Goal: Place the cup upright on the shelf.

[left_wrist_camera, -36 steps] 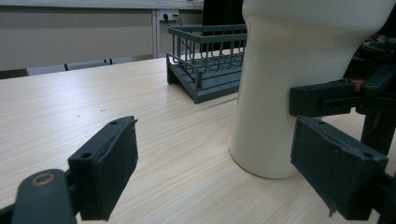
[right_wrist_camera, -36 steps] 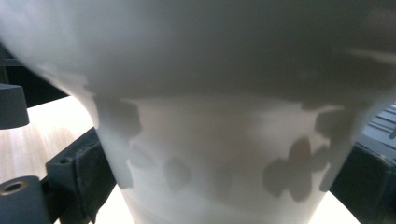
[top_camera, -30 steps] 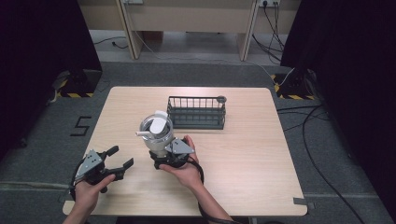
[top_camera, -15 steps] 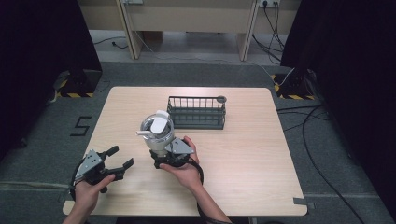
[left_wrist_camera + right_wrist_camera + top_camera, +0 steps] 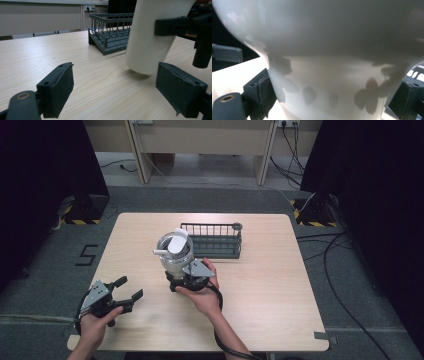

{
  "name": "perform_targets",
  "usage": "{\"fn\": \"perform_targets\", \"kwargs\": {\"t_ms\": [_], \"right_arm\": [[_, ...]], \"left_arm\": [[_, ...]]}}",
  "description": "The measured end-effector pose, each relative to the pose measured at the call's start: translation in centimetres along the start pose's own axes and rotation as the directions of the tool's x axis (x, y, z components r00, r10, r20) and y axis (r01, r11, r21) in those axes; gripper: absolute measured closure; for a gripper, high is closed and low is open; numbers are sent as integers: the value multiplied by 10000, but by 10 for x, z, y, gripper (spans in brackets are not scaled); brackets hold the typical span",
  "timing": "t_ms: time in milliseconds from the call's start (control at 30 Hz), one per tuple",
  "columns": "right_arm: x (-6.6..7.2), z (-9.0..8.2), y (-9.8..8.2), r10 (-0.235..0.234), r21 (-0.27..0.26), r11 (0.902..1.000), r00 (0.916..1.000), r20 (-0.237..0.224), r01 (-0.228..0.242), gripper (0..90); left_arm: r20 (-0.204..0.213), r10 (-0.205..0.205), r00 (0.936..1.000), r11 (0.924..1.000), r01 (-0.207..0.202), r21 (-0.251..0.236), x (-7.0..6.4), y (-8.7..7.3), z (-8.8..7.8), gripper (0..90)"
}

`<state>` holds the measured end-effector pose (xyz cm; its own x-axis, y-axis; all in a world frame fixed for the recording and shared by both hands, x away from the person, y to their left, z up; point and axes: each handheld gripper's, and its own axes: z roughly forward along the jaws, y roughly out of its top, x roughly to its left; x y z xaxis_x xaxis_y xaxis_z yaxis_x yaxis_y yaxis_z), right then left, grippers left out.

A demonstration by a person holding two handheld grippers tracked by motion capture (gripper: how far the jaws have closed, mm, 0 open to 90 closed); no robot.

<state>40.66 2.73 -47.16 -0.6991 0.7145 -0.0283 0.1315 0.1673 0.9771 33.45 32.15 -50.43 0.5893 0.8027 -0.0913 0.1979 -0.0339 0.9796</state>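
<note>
Change since one second ago: almost none. The cup sits a shade higher and further from the person; the left gripper has stayed in place.

Item 1. Right gripper (image 5: 176, 279): held in the person's right hand (image 5: 202, 297), near the middle of the table (image 5: 280, 310). Jaws pressed against both sides of the white cup (image 5: 175, 252), pinching its lower body. In the right gripper view the cup (image 5: 332, 62) stands close before the camera, with one black pad (image 5: 265, 88) at each flank.

Item 2. White cup: upright or slightly tilted, its base just clear of the tabletop in the left gripper view (image 5: 152, 37), with a shadow beneath. A white spoon-like piece rests across its mouth; its exact nature cannot be told.

Item 3. Left gripper (image 5: 127, 288): held in the left hand (image 5: 95, 325), to the left of the right gripper and nearer the table's front edge. Jaws spread wide, nothing between them. Its own pads (image 5: 58, 85) frame bare wood.

Item 4. Dark wire rack (image 5: 212, 240): beyond the right gripper, just behind the cup, apart from it. Seen also ahead of the left gripper (image 5: 110, 32).
</note>
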Motion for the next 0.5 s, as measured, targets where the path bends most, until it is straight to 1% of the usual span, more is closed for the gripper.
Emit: {"fn": "perform_targets", "kwargs": {"t_ms": [100, 233, 267, 300, 367, 467, 500], "right_arm": [[-5, -1, 7, -105, -55, 9999, 9999, 124, 106, 114], [-10, -2, 13, -44, -7, 10000, 9997, 258, 44, 114], [-12, -2, 15, -101, -36, 9999, 9996, 279, 102, 114], [-12, -2, 16, -41, -31, 10000, 9995, 311, 42, 114], [-14, -2, 18, -78, -42, 10000, 9994, 337, 79, 114], [-20, -3, 25, 45, -123, 9999, 9989, 457, -40, 114], [-22, -3, 26, 20, -159, 9999, 9988, 493, -12, 114]], "left_arm": [[1, 19, 10000, 10000, -19, 19, 0, 0, 0, 143], [-4, 5, 10000, 10000, -5, -11, 0, 0, 0, 143], [0, 2, 10000, 10000, -2, -5, 0, 0, 0, 143], [1, 9, 10000, 10000, -9, 7, 0, 0, 0, 143], [0, 11, 10000, 10000, -11, 12, 0, 0, 0, 143], [0, 3, 10000, 10000, -3, 14, 0, 0, 0, 143], [0, -2, 10000, 10000, 2, 11, 0, 0, 0, 143]]}}
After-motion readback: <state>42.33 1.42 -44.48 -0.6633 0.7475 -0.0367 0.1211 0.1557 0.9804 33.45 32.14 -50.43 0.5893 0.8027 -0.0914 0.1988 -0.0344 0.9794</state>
